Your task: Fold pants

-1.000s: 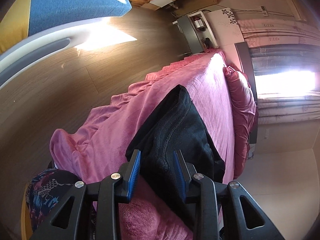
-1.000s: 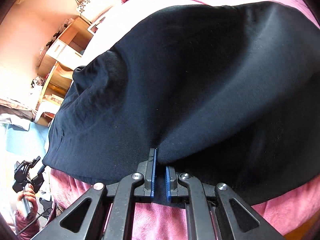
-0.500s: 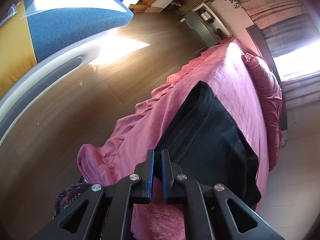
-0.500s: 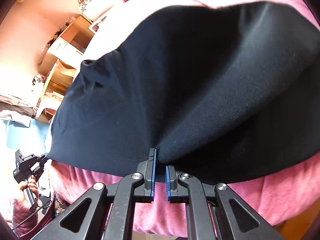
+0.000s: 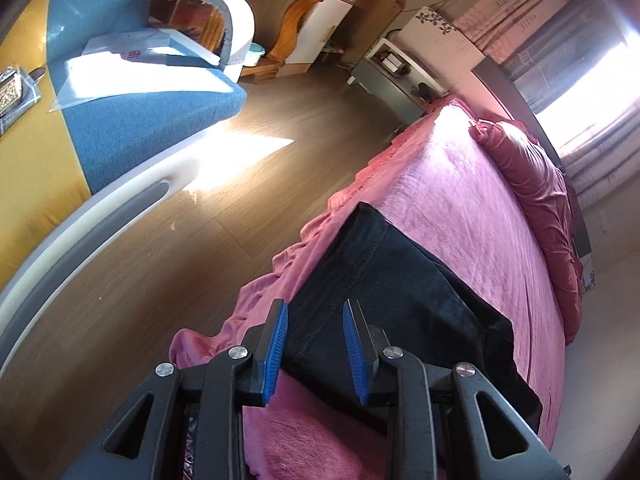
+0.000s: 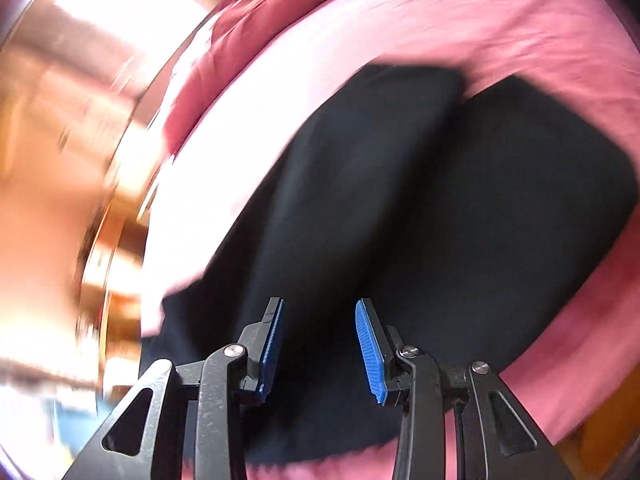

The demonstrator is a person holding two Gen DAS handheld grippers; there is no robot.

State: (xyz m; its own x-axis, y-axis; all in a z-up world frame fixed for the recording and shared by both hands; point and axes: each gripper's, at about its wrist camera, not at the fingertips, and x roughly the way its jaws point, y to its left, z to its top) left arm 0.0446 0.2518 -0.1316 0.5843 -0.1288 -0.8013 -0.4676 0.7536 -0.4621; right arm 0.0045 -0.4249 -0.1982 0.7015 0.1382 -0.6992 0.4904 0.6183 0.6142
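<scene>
Pants first: the black fabric pants [image 5: 404, 300] are lying in a compact folded stack on the fuzzy pink bed cover [image 5: 472, 208], close to the edge by the wooden floor [image 5: 200, 240]. Left gripper [image 5: 314, 346] hangs above the stitched end, jaws opening, nothing pinched. Right gripper [image 6: 320, 346] is opening too, with the cloth only behind the gap; that view is really blurry. Looks to me like both let go so the fold settles flat.

We tilted our black left gripper with ribbed blue pads [image 5: 314, 334] downward, its jaws opening with nothing pinched. Our matching right gripper [image 6: 320, 336] was likewise opening, empty.
</scene>
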